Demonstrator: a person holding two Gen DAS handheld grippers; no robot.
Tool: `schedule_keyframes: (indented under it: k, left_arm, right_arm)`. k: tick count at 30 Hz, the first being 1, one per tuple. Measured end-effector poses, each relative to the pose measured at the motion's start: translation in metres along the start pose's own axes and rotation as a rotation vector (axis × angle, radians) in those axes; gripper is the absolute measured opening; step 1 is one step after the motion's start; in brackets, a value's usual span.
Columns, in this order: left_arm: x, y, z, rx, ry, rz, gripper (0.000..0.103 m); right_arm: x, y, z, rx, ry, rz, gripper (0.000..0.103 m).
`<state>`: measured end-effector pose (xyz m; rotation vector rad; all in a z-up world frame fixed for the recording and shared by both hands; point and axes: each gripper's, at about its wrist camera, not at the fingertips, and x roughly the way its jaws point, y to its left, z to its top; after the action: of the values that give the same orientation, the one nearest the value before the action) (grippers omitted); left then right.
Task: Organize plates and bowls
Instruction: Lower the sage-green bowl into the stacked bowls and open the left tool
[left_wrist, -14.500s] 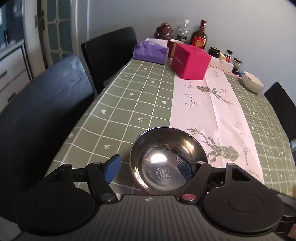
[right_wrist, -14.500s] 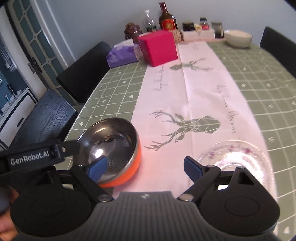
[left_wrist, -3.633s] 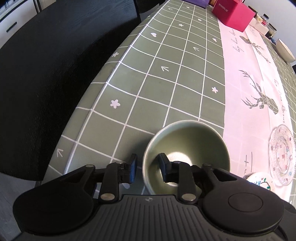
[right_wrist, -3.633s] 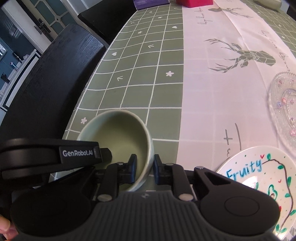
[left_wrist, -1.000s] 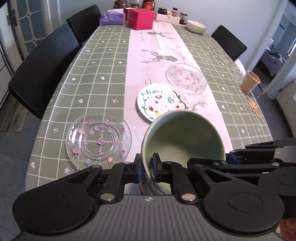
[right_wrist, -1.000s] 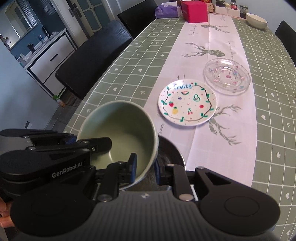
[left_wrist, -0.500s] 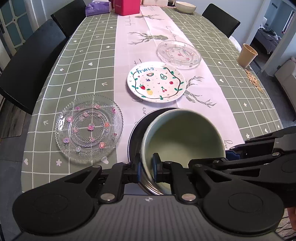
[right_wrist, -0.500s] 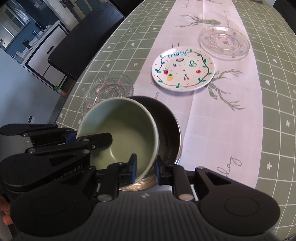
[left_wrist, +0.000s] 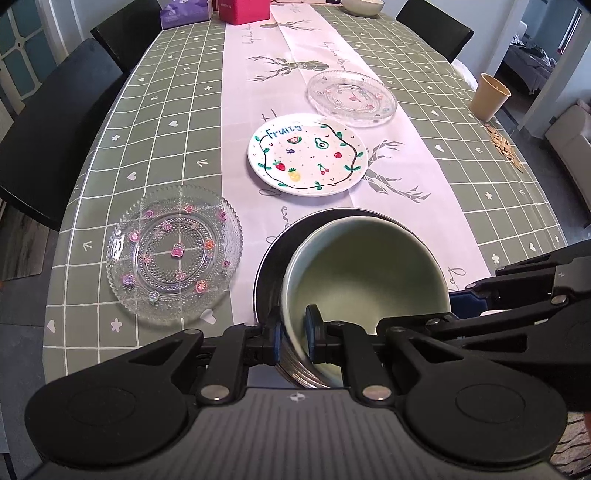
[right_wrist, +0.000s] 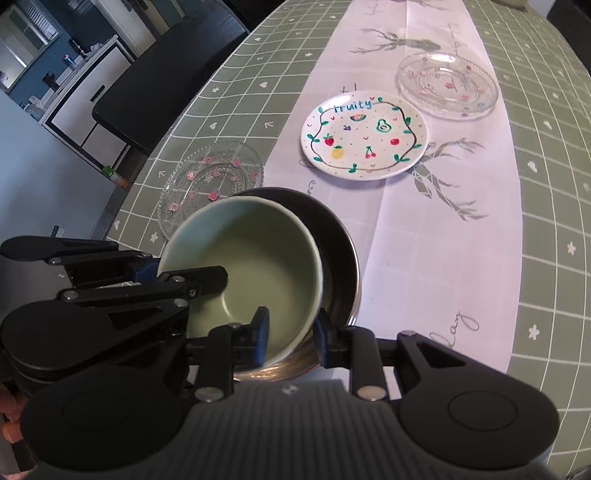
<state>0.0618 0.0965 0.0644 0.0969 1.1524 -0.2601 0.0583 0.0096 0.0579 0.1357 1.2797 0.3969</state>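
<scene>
At the far left, on the green checked tablecloth (left_wrist: 155, 122), we saw a clear glass plate with pink flowers (left_wrist: 173, 253) lying flat, just beside the stacked bowls. Next came our left gripper (left_wrist: 293, 332), its pads pinched on the near left rim of the green bowl (left_wrist: 365, 273), one pad outside the wall and one inside. The green bowl sat tilted inside the steel bowl (right_wrist: 340, 240), whose dark rim showed around its far side, at the near end of the white runner (left_wrist: 406, 173).

Beyond the bowls, on the runner, lay the white fruit plate (left_wrist: 307, 154), lettered in blue and ringed with a vine, and behind it to the right a second glass plate (left_wrist: 351, 98), the two close but apart.

To the right, our right gripper (right_wrist: 290, 332) straddled the green bowl's other rim. Its jaws had just been opening, with the wall between them: the inner pad stood clear of the wall, and whether the outer pad touched it we could not tell. At the far right edge of the table stood a tan cup (left_wrist: 490, 96).
</scene>
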Motion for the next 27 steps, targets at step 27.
schedule_keyframes:
  k: [27]
  left_arm:
    - [0.005,-0.006,0.001,0.057,-0.015,0.051,0.015]
  right_arm:
    - [-0.005,-0.019,0.012,0.176,0.060,0.151,0.052]
